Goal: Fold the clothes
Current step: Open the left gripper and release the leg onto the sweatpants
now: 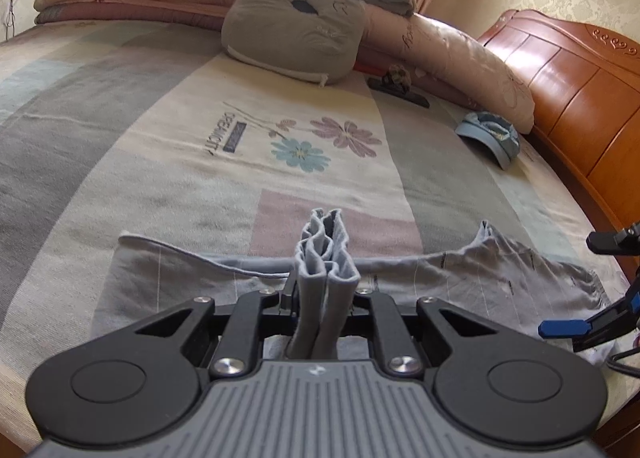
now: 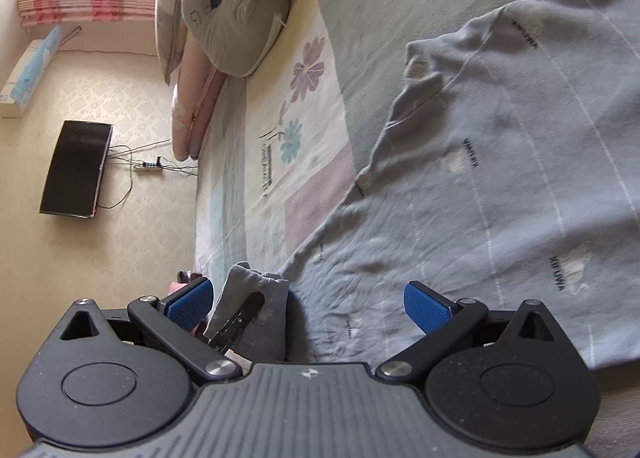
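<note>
Left gripper (image 1: pixel 325 290) clamped on bunched edge of grey garment (image 1: pixel 460 278), likely for carrying a fold; garment spread on bedsheet (image 1: pixel 200 178); right gripper (image 2: pixel 308 302) agape, empty, just above garment.

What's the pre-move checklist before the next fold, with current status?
1. Left gripper clamped on a bunched fold of the garment: ok.
2. Right gripper open, nothing between its pads: ok.
3. Garment spread flat on the bed: not ok, wrinkled, with one corner raised.
4. Bed ahead free for the fold: ok; the cushion and the cap lie far off.
5. Grippers apart from each other: ok; in the left wrist view the right one sits at the right edge.
6. Which garment edge the right gripper should take: cannot tell.
</note>
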`<action>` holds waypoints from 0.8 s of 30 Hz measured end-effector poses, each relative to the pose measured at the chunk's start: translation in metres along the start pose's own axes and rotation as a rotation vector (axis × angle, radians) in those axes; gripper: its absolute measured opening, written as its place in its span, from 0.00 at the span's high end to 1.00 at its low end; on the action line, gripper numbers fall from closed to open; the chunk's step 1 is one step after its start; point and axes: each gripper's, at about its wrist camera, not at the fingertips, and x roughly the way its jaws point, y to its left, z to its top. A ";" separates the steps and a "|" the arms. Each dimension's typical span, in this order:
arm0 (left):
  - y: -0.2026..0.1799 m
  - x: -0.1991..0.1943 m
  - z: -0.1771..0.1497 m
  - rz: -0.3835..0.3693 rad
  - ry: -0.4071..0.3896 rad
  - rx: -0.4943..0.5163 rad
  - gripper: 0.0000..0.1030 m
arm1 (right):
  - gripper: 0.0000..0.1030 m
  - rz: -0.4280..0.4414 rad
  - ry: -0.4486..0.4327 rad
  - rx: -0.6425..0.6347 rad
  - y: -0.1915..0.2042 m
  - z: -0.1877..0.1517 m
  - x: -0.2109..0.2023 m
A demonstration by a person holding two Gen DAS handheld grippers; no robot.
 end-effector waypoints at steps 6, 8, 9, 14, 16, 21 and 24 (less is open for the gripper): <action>-0.009 0.007 -0.007 -0.025 0.048 0.006 0.80 | 0.00 -0.021 0.013 0.004 -0.004 0.003 0.005; -0.015 0.005 -0.007 -0.046 0.053 0.025 0.76 | 0.00 -0.020 0.017 -0.002 -0.002 0.003 0.006; -0.017 0.002 -0.006 -0.060 0.053 0.023 0.74 | 0.00 -0.018 0.019 -0.006 -0.001 0.004 0.007; -0.021 -0.015 -0.001 -0.107 0.038 0.004 0.65 | 0.00 -0.003 0.041 -0.017 0.001 0.008 0.015; -0.016 -0.023 0.003 -0.086 0.023 -0.014 0.64 | 0.00 -0.004 0.057 -0.014 0.001 0.010 0.019; 0.014 -0.027 0.017 0.038 0.007 -0.016 0.63 | 0.00 -0.016 0.097 -0.057 0.013 0.012 0.024; 0.043 -0.013 0.020 0.072 0.010 -0.045 0.63 | 0.00 -0.046 0.111 -0.124 0.025 0.012 0.028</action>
